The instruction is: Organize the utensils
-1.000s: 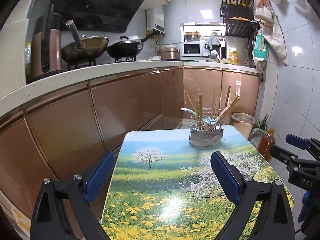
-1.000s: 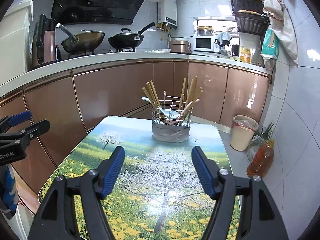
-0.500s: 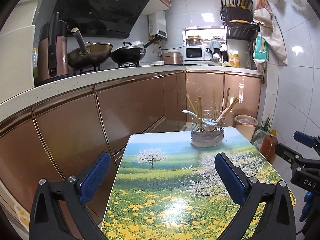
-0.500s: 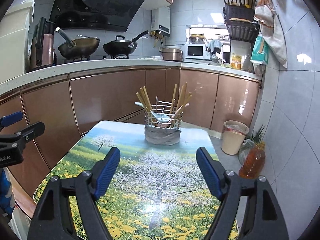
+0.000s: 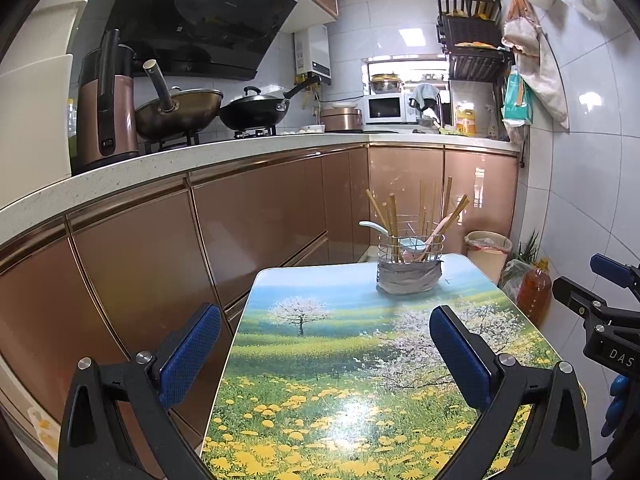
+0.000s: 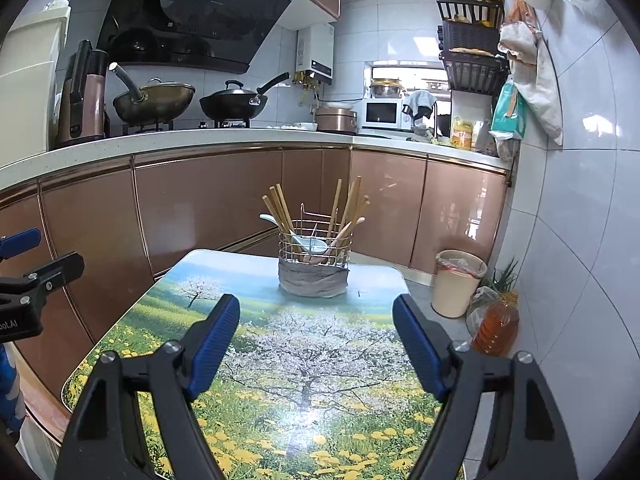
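Both claws widened, empty; utensil basket (image 6: 313,258) far ahead.

Pretty bright and sharp overall. Ceiling light glares off the glossy table (image 5: 360,412) at lower center, and the fisheye bends the dark corners.

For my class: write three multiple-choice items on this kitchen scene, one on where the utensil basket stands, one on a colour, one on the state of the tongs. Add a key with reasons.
1. Where does the wire utensil basket stand?
A. at the far end of the table
B. on the counter
C. on the floor

2. What colour are the pads of the tongs?
A. red
B. blue
C. green

3. In what state are the right tongs?
A. shut on a spoon
B. shut on chopsticks
C. open, holding nothing

Key: 1 A, it stands on the flower-print top near its far edge. 2 B, both pads are blue. 3 C, only the tabletop shows between the pads.
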Demonstrator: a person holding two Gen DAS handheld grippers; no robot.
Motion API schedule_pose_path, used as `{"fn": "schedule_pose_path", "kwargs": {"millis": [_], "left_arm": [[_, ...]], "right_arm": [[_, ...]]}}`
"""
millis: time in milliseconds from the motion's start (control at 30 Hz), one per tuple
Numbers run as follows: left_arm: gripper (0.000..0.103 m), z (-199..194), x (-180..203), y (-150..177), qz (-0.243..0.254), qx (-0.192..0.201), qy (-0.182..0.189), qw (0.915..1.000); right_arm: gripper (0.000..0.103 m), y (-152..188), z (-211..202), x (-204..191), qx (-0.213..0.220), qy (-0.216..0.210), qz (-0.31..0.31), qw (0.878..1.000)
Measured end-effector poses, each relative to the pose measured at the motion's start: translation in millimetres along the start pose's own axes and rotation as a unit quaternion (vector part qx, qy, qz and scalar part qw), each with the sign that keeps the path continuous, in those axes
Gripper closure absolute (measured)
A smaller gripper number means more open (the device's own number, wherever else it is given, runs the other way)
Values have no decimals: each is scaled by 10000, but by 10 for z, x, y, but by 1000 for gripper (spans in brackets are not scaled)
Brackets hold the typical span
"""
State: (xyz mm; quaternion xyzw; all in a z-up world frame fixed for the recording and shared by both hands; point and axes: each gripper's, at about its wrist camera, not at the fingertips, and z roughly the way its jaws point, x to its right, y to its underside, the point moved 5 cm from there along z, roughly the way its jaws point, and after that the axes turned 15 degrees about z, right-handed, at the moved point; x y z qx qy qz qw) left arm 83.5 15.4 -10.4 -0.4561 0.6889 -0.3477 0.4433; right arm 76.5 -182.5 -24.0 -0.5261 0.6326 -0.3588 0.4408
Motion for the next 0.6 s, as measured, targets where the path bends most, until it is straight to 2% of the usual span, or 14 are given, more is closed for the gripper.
{"fn": "schedule_pose_path", "kwargs": {"millis": [600], "left_arm": [[0,-60,7,-7,-45,-3,22,10000]], "right_arm": [[25,16,-34,83,-18,56,-24,10000]]}}
